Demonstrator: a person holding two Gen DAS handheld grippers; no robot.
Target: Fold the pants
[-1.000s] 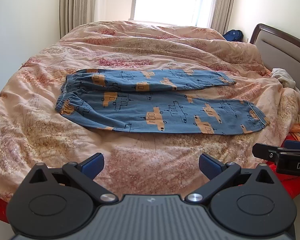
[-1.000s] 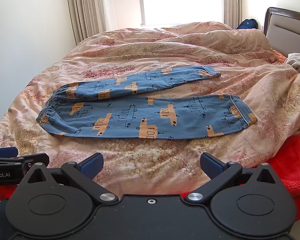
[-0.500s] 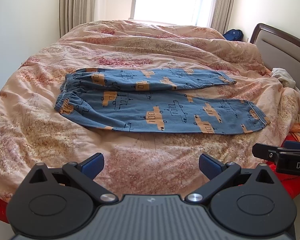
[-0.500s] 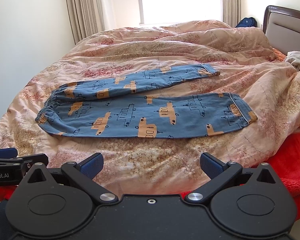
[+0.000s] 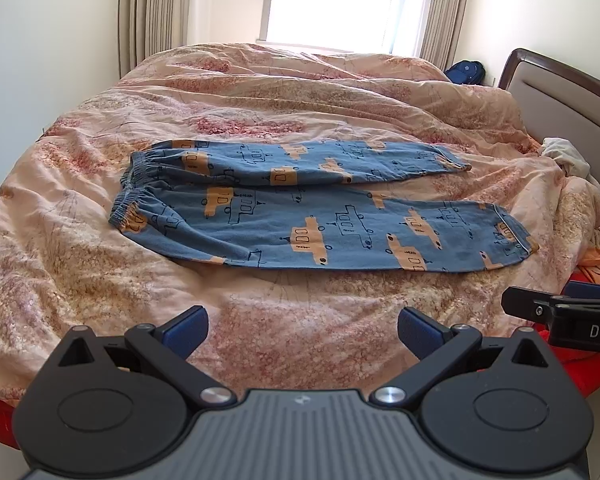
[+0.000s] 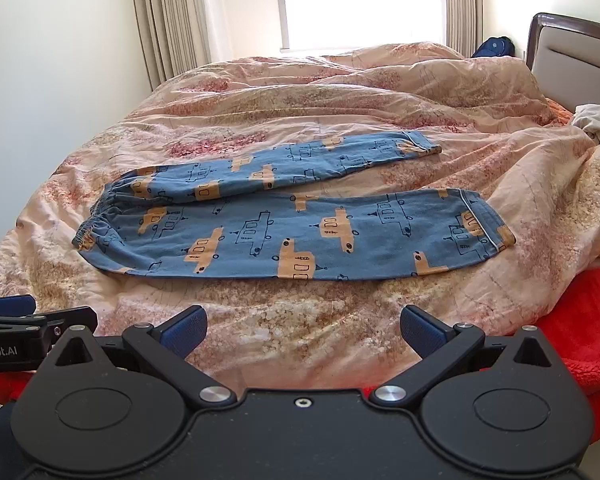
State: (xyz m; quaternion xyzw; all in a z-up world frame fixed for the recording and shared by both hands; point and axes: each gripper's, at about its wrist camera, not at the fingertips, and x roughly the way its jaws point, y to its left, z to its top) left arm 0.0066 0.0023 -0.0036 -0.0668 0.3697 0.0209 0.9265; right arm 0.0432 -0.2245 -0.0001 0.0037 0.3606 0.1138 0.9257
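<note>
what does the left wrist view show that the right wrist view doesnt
Only the left wrist view shows the right tool from the side, at its right edge. Only the right wrist view shows the left tool, at its left edge. Both show the blue pants spread flat on the bed cover, waistband to the left, and the window.

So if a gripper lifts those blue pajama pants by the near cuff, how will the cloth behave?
Probably floppy: the pajama pants lie thin and flat, following the duvet's bumps, so the leg would likely drape and trail. They look light, apt to slide when pulled. The gathered waistband may bunch. Both grippers, left and right, are open and short of them.
</note>
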